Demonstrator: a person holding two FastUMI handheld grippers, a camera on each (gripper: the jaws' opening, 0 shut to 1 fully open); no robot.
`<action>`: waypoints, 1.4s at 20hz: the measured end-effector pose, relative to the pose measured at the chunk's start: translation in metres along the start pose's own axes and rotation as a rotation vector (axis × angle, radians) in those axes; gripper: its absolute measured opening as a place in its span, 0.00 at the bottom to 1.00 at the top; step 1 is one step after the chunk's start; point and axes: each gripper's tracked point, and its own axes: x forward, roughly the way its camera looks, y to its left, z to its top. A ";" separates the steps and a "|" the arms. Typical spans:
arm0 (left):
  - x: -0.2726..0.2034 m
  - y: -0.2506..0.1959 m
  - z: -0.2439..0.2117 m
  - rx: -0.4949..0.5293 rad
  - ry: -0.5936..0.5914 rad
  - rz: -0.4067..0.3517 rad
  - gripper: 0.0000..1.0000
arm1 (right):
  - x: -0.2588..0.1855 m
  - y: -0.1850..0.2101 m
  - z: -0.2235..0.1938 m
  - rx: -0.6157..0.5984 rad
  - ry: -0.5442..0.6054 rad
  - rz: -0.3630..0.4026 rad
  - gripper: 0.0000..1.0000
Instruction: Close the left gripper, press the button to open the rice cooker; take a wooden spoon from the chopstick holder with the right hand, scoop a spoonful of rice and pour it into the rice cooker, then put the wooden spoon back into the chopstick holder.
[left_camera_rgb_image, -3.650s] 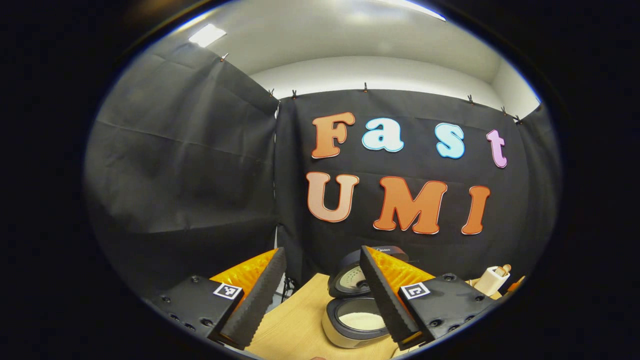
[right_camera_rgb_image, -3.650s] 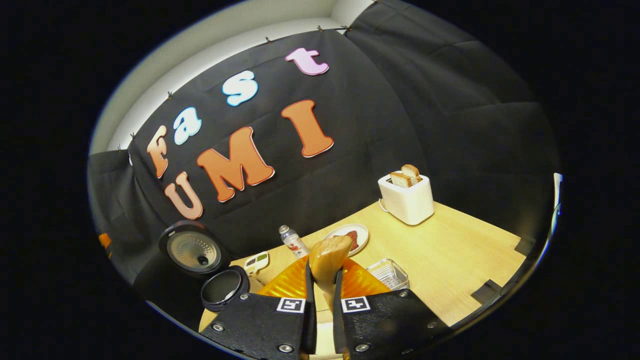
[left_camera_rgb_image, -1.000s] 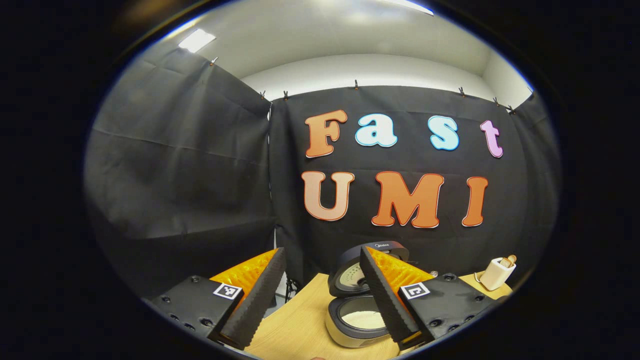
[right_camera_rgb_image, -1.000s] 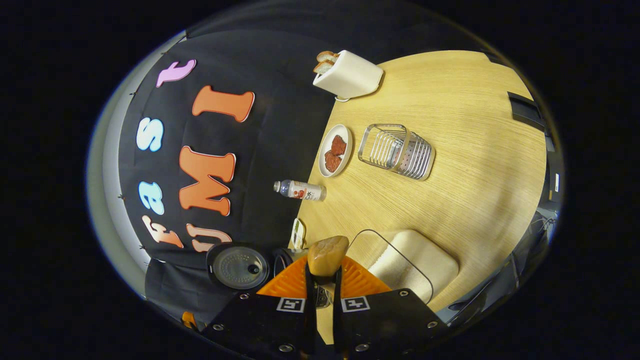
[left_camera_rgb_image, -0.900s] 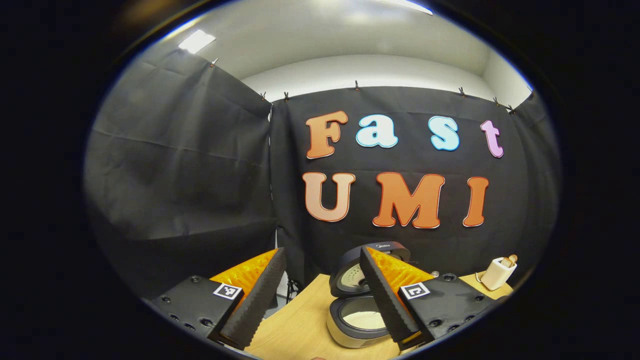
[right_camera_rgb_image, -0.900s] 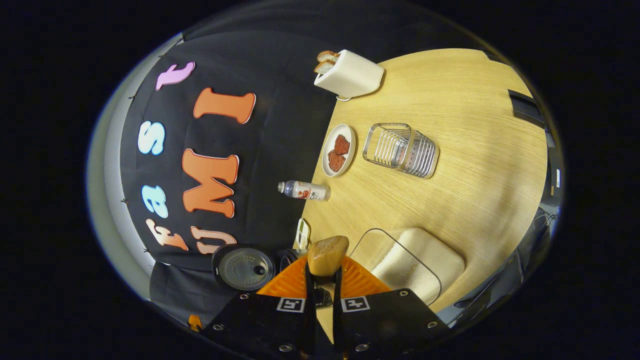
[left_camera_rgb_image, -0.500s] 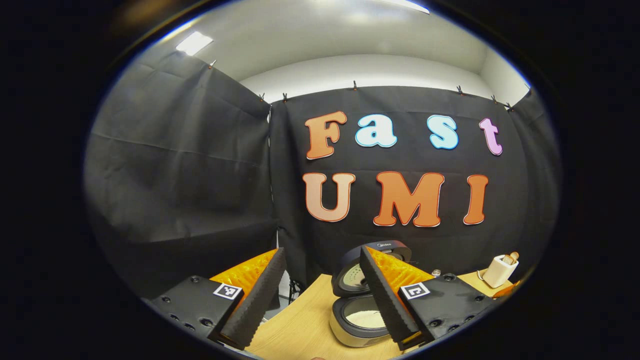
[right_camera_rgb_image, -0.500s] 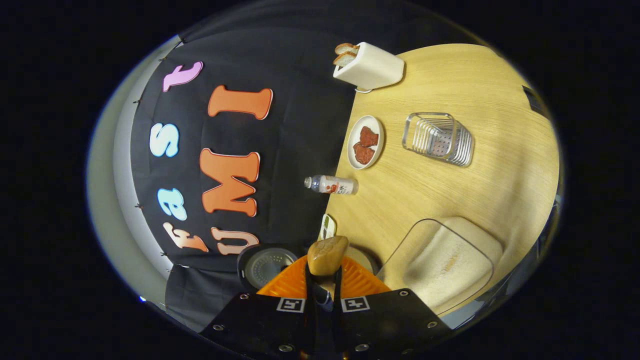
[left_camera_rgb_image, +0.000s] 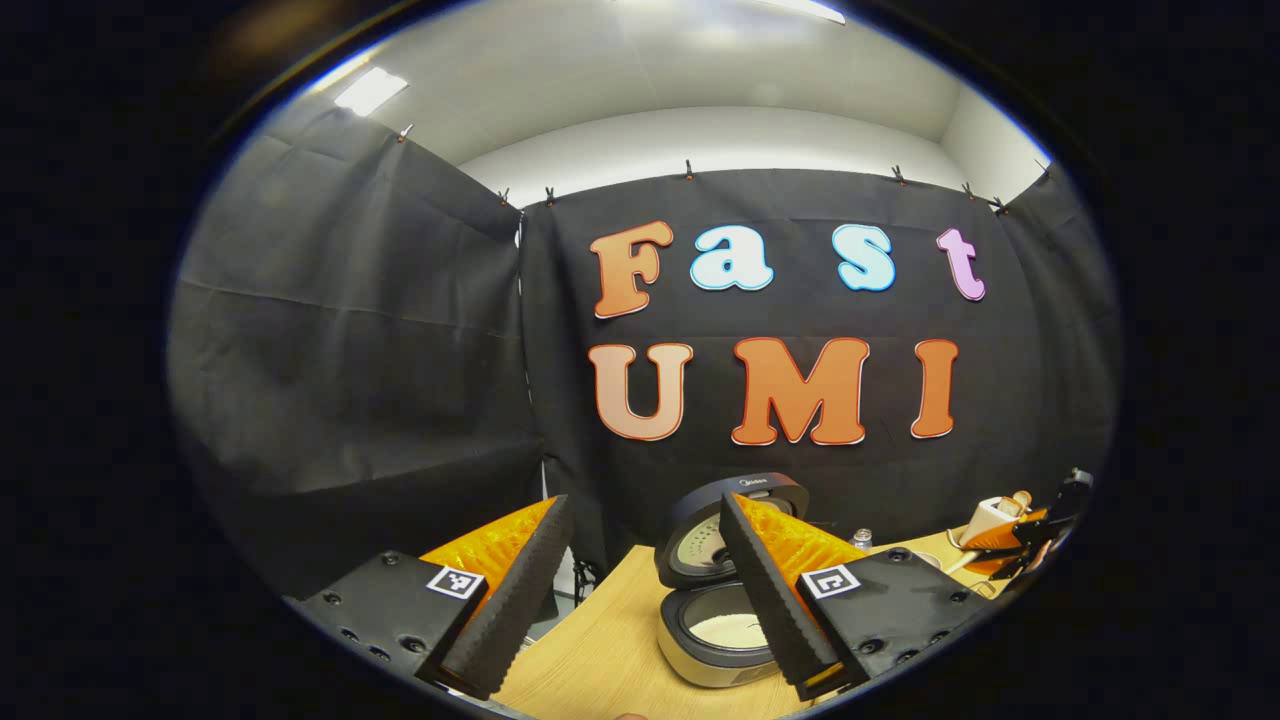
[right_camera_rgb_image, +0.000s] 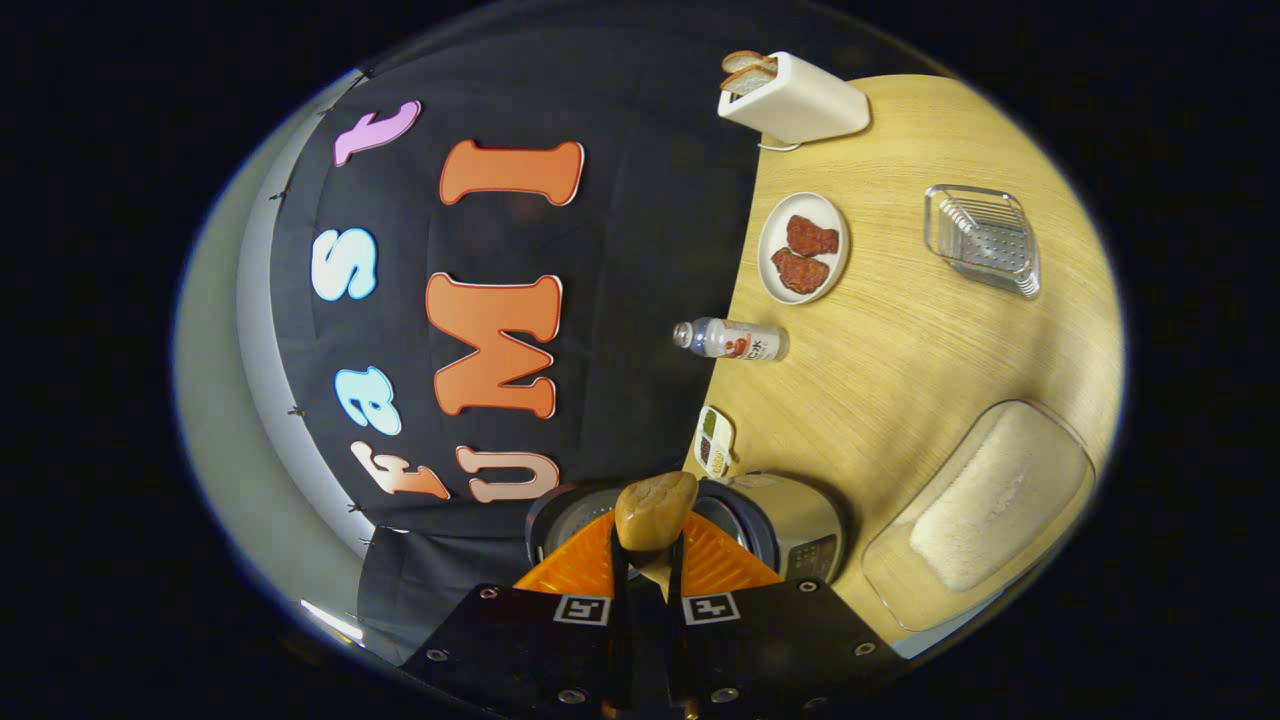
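My right gripper (right_camera_rgb_image: 647, 562) is shut on the wooden spoon (right_camera_rgb_image: 655, 510), whose rounded bowl sticks out past the fingertips. The view is rolled sideways, and the spoon hangs just over the open rice cooker (right_camera_rgb_image: 795, 525) and its raised lid (right_camera_rgb_image: 556, 522). Whether rice lies in the spoon I cannot tell. In the left gripper view the rice cooker (left_camera_rgb_image: 722, 632) stands open with white rice in its pot and its lid (left_camera_rgb_image: 735, 512) upright. My left gripper (left_camera_rgb_image: 640, 590) is open and hovers near it, holding nothing. The right gripper (left_camera_rgb_image: 1030, 530) shows at the far right edge. The metal chopstick holder (right_camera_rgb_image: 985, 240) stands far off on the table.
A clear container of rice (right_camera_rgb_image: 990, 510) sits beside the cooker on the wooden table (right_camera_rgb_image: 900, 360). Farther along are a small bottle (right_camera_rgb_image: 730, 340), a plate with meat (right_camera_rgb_image: 803, 247), a white toaster (right_camera_rgb_image: 795, 95) with bread, and a small packet (right_camera_rgb_image: 713, 440).
My right gripper has rolled sideways and swung with the spoon from beside the rice container to over the open cooker. It now shows at the left gripper view's right edge. The left gripper barely moved.
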 end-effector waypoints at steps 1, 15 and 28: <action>-0.001 0.001 -0.002 0.005 0.003 -0.006 1.00 | 0.008 0.008 0.000 -0.010 -0.005 0.004 0.12; -0.011 0.010 -0.020 0.030 0.034 -0.034 1.00 | 0.099 0.088 -0.019 -0.220 -0.062 0.052 0.12; -0.021 0.014 -0.031 0.042 0.051 -0.065 1.00 | 0.116 0.098 -0.042 -0.473 -0.082 0.043 0.12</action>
